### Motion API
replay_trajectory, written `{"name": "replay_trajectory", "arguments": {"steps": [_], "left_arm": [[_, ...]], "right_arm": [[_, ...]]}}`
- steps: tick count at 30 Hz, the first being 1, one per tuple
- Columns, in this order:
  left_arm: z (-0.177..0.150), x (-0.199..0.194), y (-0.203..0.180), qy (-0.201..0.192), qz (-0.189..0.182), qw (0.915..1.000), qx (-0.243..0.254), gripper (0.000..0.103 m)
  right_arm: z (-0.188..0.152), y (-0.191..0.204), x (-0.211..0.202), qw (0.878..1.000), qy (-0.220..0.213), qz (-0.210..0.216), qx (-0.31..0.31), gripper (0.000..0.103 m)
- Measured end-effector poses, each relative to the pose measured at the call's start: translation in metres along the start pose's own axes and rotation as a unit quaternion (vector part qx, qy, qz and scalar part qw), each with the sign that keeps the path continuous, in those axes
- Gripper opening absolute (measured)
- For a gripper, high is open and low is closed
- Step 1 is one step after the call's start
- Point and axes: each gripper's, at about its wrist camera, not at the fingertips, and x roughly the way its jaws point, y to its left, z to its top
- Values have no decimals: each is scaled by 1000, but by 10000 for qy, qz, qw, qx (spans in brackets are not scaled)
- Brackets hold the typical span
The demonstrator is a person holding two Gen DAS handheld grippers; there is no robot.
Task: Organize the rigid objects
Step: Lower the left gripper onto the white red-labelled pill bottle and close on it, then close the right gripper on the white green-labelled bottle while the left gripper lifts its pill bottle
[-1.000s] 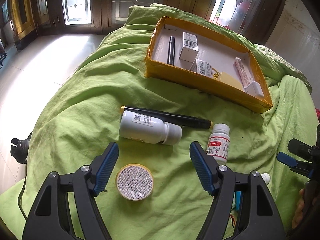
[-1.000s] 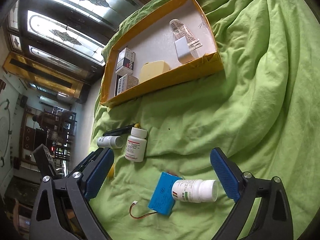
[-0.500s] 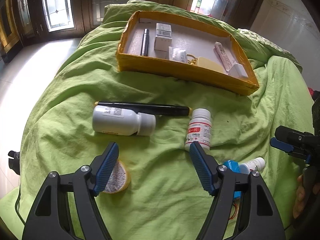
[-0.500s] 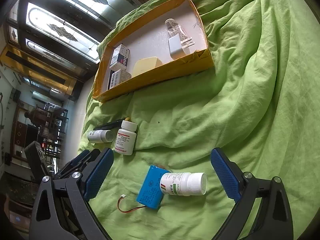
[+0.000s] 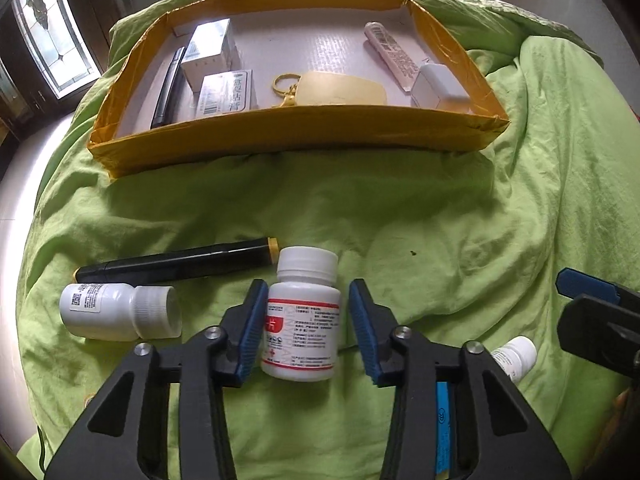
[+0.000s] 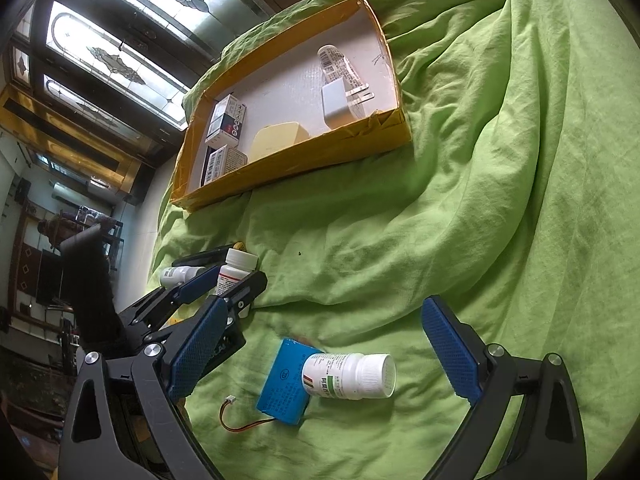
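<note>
Everywhere, rumpled green bedding (image 5: 460, 220) meets dark stained-glass windows (image 6: 116, 60).

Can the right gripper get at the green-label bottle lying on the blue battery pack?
Probably yes: right gripper is open, the green-label bottle lies between its fingers, nothing covers it; the battery pack underneath may shift.

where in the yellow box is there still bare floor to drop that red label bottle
Free: the white floor of the yellow box between the two cartons and the pink tube, behind the cream keychain case. Crowded: the left end beside the black pen, and the right corner with the charger.
</note>
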Motion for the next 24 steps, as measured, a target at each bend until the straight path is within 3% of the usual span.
{"name": "replay_trajectory", "arguments": {"steps": [8, 10, 12, 24], "left_arm": [[-36, -22, 26, 57, -360, 9993, -47, 34], [-51, -26, 33, 69, -481, 9988, -98, 34], [-60, -27, 39, 66, -527, 9983, -247, 34], [-61, -26, 39, -9, -547, 9979, -332, 34]], "right_arm": [[-11, 10, 8, 9986, 358, -172, -352, 92], [-21, 16, 12, 9961, 490, -433, -598, 81], [-30, 17, 17, 9936, 661, -616, -671, 76], [-45, 14, 44, 9823, 1120, -1221, -878, 64]]}}
